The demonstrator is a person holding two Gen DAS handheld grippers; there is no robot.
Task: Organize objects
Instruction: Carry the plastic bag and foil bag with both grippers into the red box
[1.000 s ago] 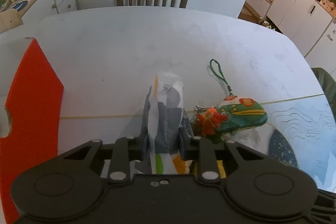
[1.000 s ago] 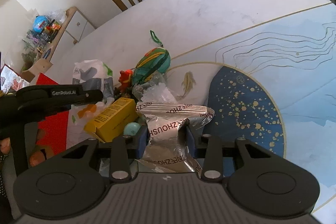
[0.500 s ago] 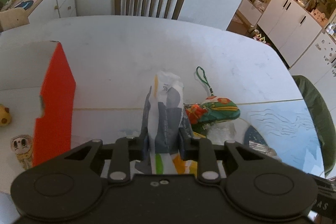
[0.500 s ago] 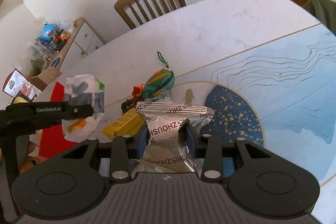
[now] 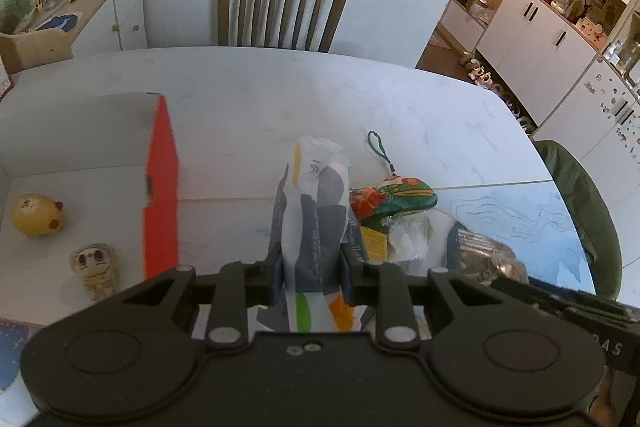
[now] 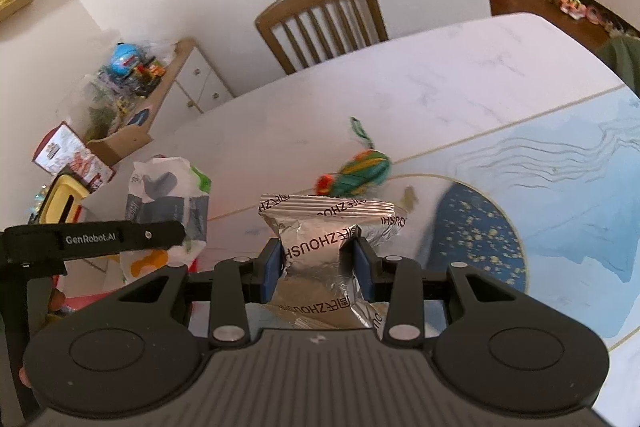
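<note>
Left gripper (image 5: 311, 263): fingers clamped on a white crinkly plastic pouch printed with grey, orange and green patches (image 5: 314, 211), held upright above the white marble-look table (image 5: 248, 95). In the right wrist view the same pouch (image 6: 168, 199) hangs at 9 o'clock, off the surface.

Right gripper (image 6: 318, 265): blue-padded fingers (image 6: 272, 265) pinched on a silver foil snack packet with black lettering (image 6: 320, 239), crimped top edge pointing away from the camera, lifted over the table.

On the table at 1 o'clock from the left gripper: green fabric charm with red flower and green cord loop (image 5: 400, 193), lying flat. Just beside it, toward the camera, a yellow carton (image 5: 374, 241) and crumpled clear wrap; detail poor.

At 9 o'clock in the left view: open box with red-orange side wall (image 5: 162, 195), white inside. Within it a yellow round bear-face toy (image 5: 36, 215) and a small pale figurine with drawn eyes (image 5: 94, 269), apart from each other.

Brown wooden slat-back chair (image 5: 282, 11) at 12 o'clock, behind the table.
</note>
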